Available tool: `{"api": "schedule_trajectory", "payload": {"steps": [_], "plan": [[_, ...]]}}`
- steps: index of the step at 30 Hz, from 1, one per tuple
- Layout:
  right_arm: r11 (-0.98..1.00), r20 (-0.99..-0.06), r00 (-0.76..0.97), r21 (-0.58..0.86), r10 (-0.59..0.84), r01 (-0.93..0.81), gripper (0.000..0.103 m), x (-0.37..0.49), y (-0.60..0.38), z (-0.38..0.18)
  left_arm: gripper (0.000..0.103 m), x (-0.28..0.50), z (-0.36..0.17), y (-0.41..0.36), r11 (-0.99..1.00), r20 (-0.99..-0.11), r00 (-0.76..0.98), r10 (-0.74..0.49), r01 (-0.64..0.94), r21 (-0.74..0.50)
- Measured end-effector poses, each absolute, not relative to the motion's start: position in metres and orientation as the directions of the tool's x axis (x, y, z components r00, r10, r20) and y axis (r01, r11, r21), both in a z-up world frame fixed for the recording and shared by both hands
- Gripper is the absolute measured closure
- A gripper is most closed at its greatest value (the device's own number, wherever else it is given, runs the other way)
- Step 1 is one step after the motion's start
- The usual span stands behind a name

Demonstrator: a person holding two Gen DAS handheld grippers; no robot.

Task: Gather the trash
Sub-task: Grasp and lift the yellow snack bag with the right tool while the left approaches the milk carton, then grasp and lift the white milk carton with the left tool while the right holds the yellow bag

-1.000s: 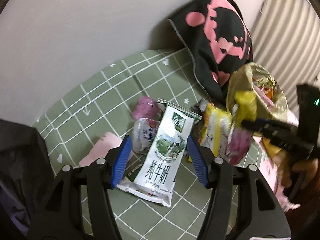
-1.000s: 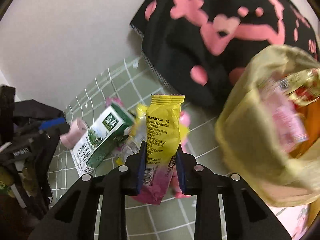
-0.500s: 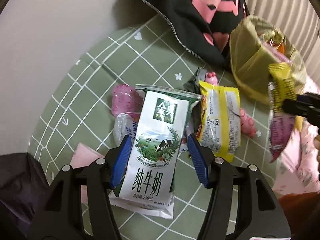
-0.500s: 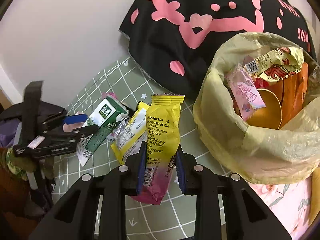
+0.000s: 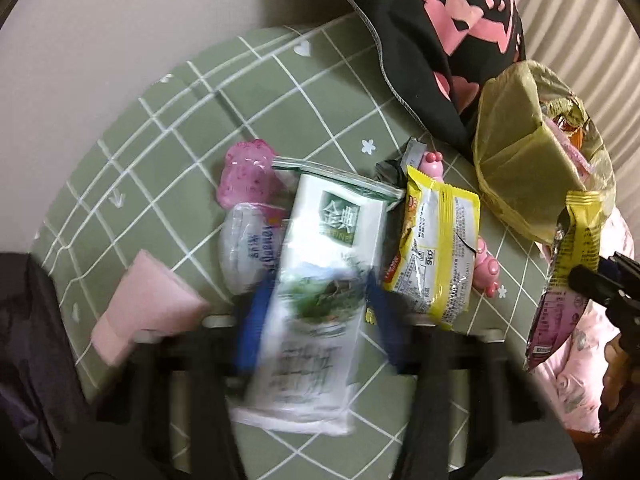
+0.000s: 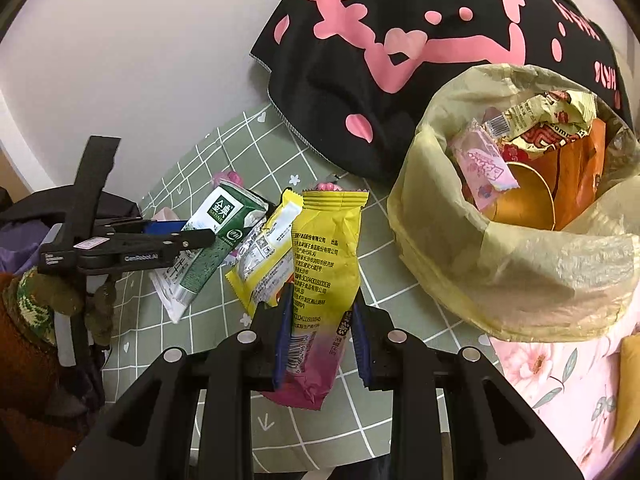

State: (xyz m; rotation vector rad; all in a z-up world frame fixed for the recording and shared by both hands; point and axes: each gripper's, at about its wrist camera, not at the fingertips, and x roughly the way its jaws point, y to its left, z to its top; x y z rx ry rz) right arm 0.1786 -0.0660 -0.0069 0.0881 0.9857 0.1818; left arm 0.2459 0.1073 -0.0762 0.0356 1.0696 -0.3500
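Left gripper (image 5: pixel 316 312): jaws just closing around milk carton (image 5: pixel 320 280), blue pads at both carton sides; contact blurred, grip not confirmable. Carton lying flat on green checked sheet (image 5: pixel 200 92), amid the trash pile, well in from the wall-side edge. Right gripper (image 6: pixel 322 336): clamped on yellow-and-pink snack wrapper (image 6: pixel 326 264), held upright above the sheet. Yellow trash bag (image 6: pixel 500 272): open, part-filled, just beside black-and-pink pillow (image 6: pixel 400 40). Second yellow wrapper (image 5: pixel 436 256) flat beside carton.
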Motion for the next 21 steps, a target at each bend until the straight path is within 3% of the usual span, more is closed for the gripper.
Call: {"api": "schedule_trajectory", "payload": {"steps": [4, 8, 10, 11, 21], "plan": [[0.979, -0.822, 0.531, 0.164, 0.204, -0.122, 0.077, 0.178, -0.063, -0.009, 0.086, 0.232, -0.063, 0.122, 0.944, -0.831, 0.461, -0.312, 0.245, -0.219], [0.976, -0.830, 0.513, 0.172, 0.218, -0.137, 0.077, 0.181, -0.059, -0.015, 0.083, 0.219, -0.055, 0.127, 0.939, -0.816, 0.476, -0.329, 0.258, -0.228], [0.975, -0.831, 0.510, 0.170, 0.221, -0.145, 0.077, 0.182, -0.057, -0.015, 0.049, 0.216, -0.054, 0.127, 0.935, -0.807, 0.485, -0.337, 0.273, -0.226], [0.975, -0.833, 0.508, 0.166, 0.220, -0.151, 0.077, 0.182, -0.057, -0.015, 0.047, 0.214, -0.054, 0.125, 0.937, -0.802, 0.500, -0.327, 0.281, -0.207], [0.985, -0.881, 0.442, 0.128, 0.168, -0.120, 0.077, 0.183, -0.066, -0.035, 0.045, 0.233, -0.079, 0.074, 0.924, -0.862, 0.457, -0.217, 0.380, -0.031]]}}
